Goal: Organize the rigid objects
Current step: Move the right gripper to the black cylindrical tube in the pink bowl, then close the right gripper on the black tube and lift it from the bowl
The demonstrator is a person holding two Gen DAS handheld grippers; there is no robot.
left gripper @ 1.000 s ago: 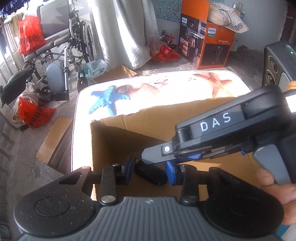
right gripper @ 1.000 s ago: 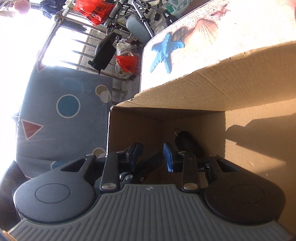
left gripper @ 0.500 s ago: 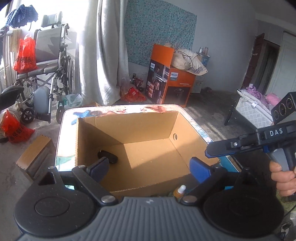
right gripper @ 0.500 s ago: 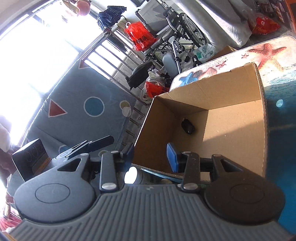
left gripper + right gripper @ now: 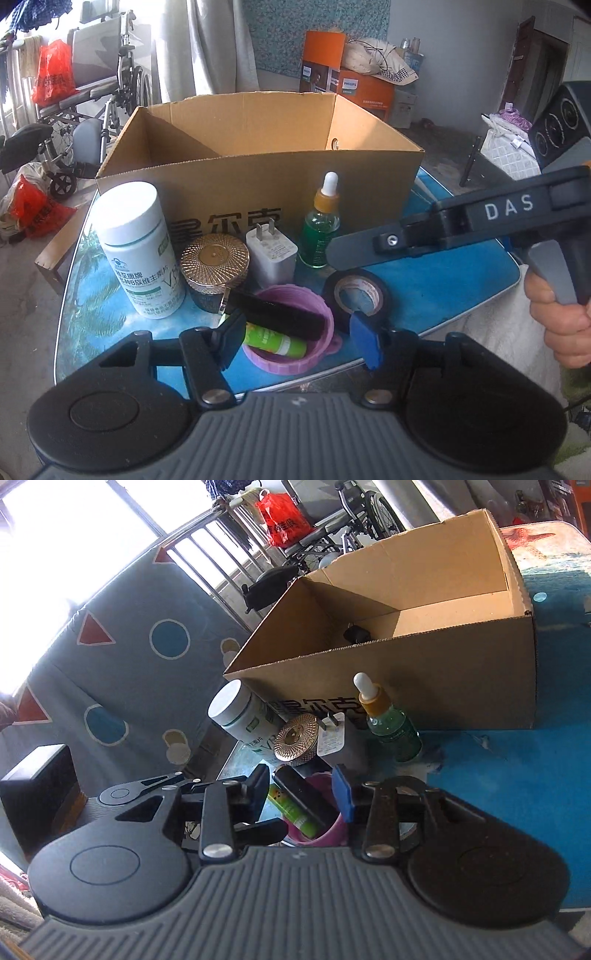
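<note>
Early in the job, by my read: only one small dark item (image 5: 356,633) sits in the cardboard box (image 5: 258,184), down by its far-left inner corner; rest still outside on the table (image 5: 461,280). Box stands mid-table; the leftover things bunch betw. its front wall and the table's near edge. Left to pack: white vitamin bottle (image 5: 138,251) toward the near-left corner, gold-lidded jar (image 5: 214,266) just beside it, white plug adapter (image 5: 270,254), green dropper bottle (image 5: 320,225) close to the box front, black tape roll (image 5: 357,295), and a purple lid (image 5: 291,332) at the near edge w/ a black bar (image 5: 277,314) across it and a green tube (image 5: 275,341) inside. Left gripper (image 5: 301,338) hovers over the purple lid, jaws parted and just been closing in, pads not pressing anything. Right gripper (image 5: 301,794) also over that lid, jaws apart w/ a narrower gap, gripping nothing. So approx. eight pieces to go; next pick prob. from the lid.
</note>
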